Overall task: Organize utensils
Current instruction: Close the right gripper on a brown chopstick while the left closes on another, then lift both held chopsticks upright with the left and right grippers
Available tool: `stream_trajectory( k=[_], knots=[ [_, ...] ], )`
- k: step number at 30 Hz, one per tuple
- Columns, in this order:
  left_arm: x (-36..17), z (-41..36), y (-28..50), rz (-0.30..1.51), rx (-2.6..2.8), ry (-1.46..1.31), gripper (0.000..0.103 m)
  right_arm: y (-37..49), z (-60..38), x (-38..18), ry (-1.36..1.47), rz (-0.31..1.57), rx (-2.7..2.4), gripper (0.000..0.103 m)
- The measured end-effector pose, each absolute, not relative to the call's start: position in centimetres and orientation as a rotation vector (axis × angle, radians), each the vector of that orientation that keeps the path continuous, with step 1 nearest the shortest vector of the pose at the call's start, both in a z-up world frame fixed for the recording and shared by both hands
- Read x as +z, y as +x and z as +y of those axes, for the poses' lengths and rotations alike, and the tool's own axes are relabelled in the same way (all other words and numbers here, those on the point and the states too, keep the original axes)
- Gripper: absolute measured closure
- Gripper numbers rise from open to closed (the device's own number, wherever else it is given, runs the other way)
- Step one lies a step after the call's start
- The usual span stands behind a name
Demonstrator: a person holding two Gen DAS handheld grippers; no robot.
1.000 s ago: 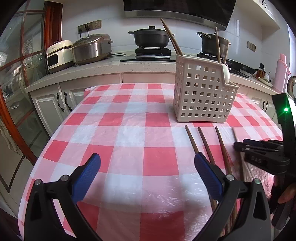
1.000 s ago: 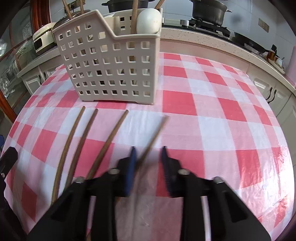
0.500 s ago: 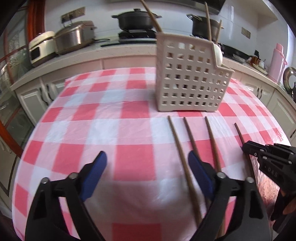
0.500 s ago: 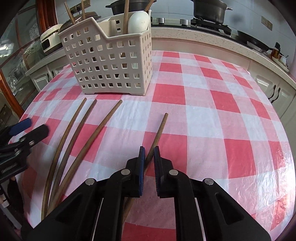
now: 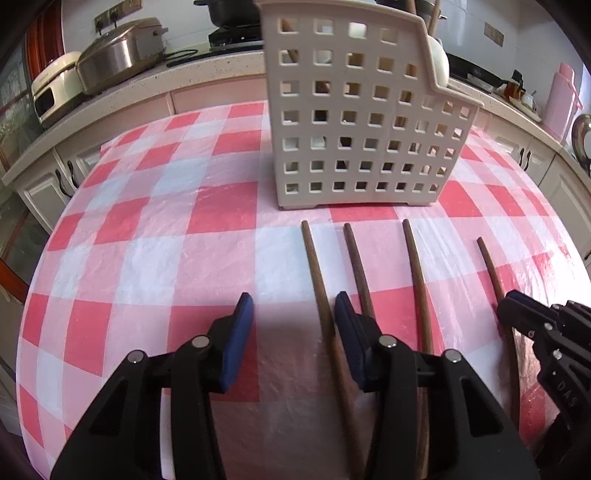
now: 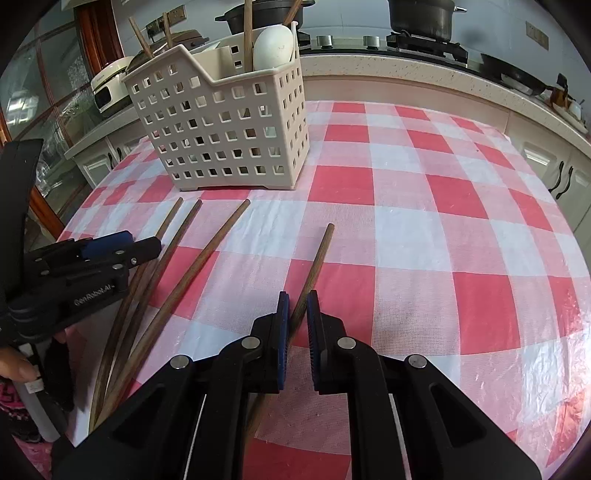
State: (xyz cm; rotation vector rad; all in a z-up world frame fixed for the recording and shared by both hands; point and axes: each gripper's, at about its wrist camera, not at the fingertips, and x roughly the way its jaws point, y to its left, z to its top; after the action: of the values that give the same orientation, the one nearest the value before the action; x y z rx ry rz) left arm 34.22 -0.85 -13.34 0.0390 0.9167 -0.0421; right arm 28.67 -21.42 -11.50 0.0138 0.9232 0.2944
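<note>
Four brown wooden chopsticks lie side by side on the red-and-white checked tablecloth (image 5: 147, 258), in front of a beige perforated utensil basket (image 5: 362, 122) (image 6: 221, 133) that holds more chopsticks and a white spoon (image 6: 275, 44). My left gripper (image 5: 291, 299) (image 6: 147, 243) is low over the cloth, jaws closing. The leftmost chopstick (image 5: 313, 266) (image 6: 169, 218) runs between them, close to the right pad and not clamped. My right gripper (image 6: 298, 295) (image 5: 517, 306) is shut on the rightmost chopstick (image 6: 318, 258) (image 5: 489, 266) at its near half.
Two middle chopsticks (image 5: 356, 266) (image 5: 415, 266) lie between the grippers. The counter behind holds a rice cooker (image 5: 118, 55), black pots (image 6: 421, 14) on a stove and a pink bottle (image 5: 561, 96). The table edge curves off at left. A hand (image 6: 14, 362) holds the left gripper.
My left gripper moved forward, right and down to the chopsticks, and its jaws narrowed around the leftmost one. My right gripper's jaws closed on the rightmost chopstick, then kept still.
</note>
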Motion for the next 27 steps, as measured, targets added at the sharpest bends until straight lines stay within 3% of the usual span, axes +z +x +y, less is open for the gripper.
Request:
stream_trajectory(
  k=[3,7,27],
  knots=[
    [-13.3,-1.3,34.1,0.918,-0.060,0.050,0.071,28.8,-21.4,-11.5,0.012,0.929,0.301,0.092],
    [-13.3,-2.2,33.7,0.908,-0.078,0.090,0.094,28.7,-21.0,-11.4,-0.015,0.930,0.289,0.092],
    [-9.4,-0.2,29.9,0.808,-0.110,0.017,0.097,26.4,-21.8,-8.0,0.043,0.818,0.268,0.097]
  ],
)
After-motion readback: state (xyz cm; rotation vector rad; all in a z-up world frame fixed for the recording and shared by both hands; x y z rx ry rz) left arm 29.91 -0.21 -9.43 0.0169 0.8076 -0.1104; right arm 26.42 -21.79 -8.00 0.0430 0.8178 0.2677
